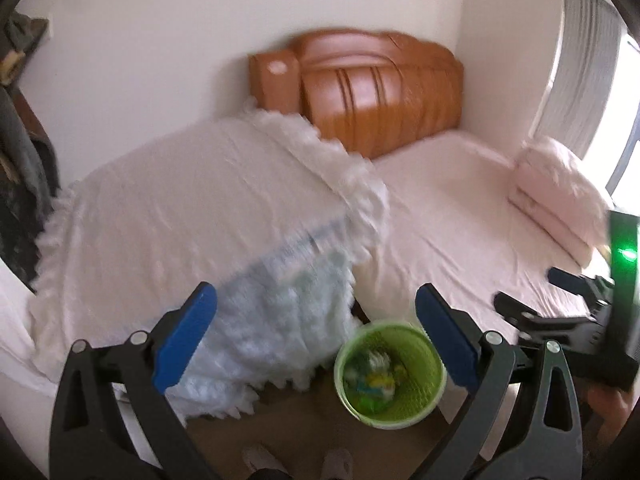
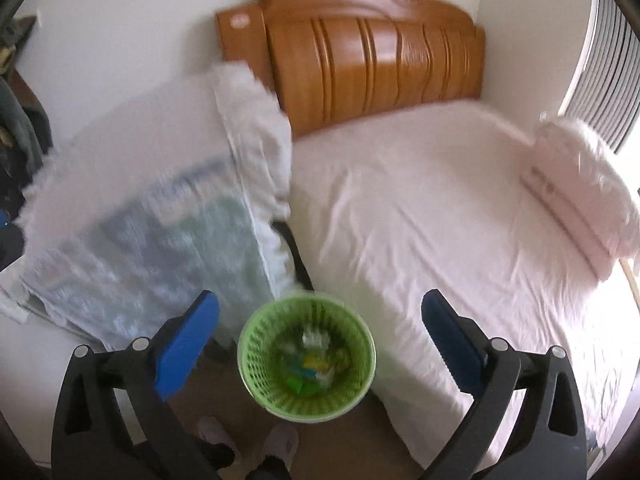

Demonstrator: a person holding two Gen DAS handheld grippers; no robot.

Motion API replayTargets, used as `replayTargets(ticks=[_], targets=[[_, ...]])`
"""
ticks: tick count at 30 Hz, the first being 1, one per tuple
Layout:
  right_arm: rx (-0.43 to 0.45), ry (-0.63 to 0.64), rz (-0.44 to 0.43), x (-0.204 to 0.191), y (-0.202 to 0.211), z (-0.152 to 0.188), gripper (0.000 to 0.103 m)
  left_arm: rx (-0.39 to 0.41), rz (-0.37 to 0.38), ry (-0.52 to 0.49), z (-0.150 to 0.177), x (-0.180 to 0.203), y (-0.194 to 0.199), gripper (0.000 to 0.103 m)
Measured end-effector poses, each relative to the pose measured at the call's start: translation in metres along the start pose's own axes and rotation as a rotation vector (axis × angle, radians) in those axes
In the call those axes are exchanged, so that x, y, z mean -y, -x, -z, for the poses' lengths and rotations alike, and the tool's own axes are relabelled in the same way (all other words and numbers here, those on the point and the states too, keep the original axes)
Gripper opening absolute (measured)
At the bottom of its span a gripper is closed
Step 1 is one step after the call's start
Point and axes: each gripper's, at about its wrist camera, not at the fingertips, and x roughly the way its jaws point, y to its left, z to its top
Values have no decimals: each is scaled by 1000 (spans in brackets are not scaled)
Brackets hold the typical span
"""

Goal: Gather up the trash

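The bin (image 2: 307,358), a green mesh basket, stands on the floor (image 2: 224,384) in the gap between the bed (image 2: 420,208) and a lace-draped stand (image 2: 132,216), and it already holds trash (image 2: 314,360): crumpled pale and coloured scraps low in the bottom, too blurred to name. The right claw (image 2: 320,344) hangs above it with its blue pads spread wide and nothing between them; the left claw (image 1: 316,334) is just as wide and empty, off to the bin's left and over the hem of the lace cloth (image 1: 264,328). The bed looks bare apart from a folded quilt (image 2: 580,184) by the window, so the collecting seems close to done, though the pictures show only part of the room. The main risk, as I judge it, is the bin itself: it is light, open-meshed and stands free, so a claw passing low over the rim could tip it and spill the scraps back onto the floor. The person's feet (image 2: 248,444) are right beside its base, and a step forward could kick it. The dangling lace fringe hangs near the left pads and could snag on them, dragging the cloth off the stand. Both views are smeared, so any reach made now would be poorly judged.
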Motion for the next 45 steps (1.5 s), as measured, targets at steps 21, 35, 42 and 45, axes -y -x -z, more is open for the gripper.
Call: replayTargets(ticks=[21, 35, 42, 45], targets=[[298, -88, -8, -178, 8, -226, 101, 175, -33, -19, -193, -215, -53, 95], [259, -92, -11, -251, -24, -269, 101, 129, 1, -7, -214, -284, -90, 95], [265, -99, -2, -257, -27, -267, 101, 123, 19, -7, -214, -283, -89, 95], [263, -105, 4, -257, -26, -267, 101, 119, 28, -6, -213, -283, -89, 95]])
